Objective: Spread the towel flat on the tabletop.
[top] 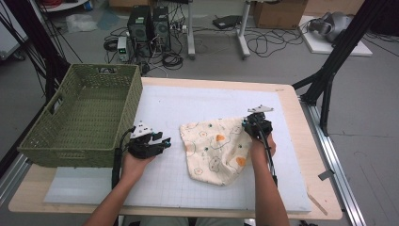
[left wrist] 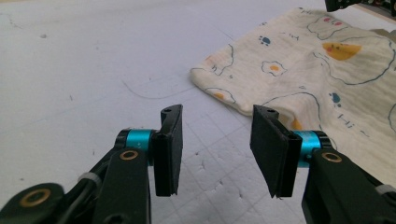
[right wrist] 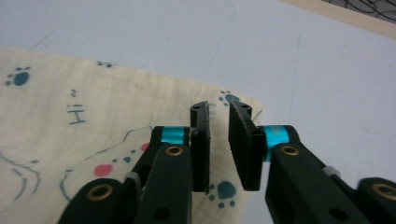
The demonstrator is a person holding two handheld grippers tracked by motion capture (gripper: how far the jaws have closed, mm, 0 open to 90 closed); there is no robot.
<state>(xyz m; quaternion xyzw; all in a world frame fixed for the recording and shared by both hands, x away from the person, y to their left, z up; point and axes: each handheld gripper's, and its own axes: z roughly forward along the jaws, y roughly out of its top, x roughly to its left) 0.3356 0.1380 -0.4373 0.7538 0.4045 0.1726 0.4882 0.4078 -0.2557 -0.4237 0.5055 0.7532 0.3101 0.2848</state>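
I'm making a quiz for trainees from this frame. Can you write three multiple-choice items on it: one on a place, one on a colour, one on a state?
1. Where is the basket?
A. at the table's left end
B. at its right end
C. on the floor

2. What colour is the basket?
A. red
B. green
C. white

3. How do the left gripper's jaws stand?
A. clamped on the cloth
B. apart, with nothing between them
C. shut on the basket rim

Key: 1 A, as the high view shows it left of the cloth on the table. 2 B, its weave is olive green. 3 B, the left gripper view shows bare mat between the pads.
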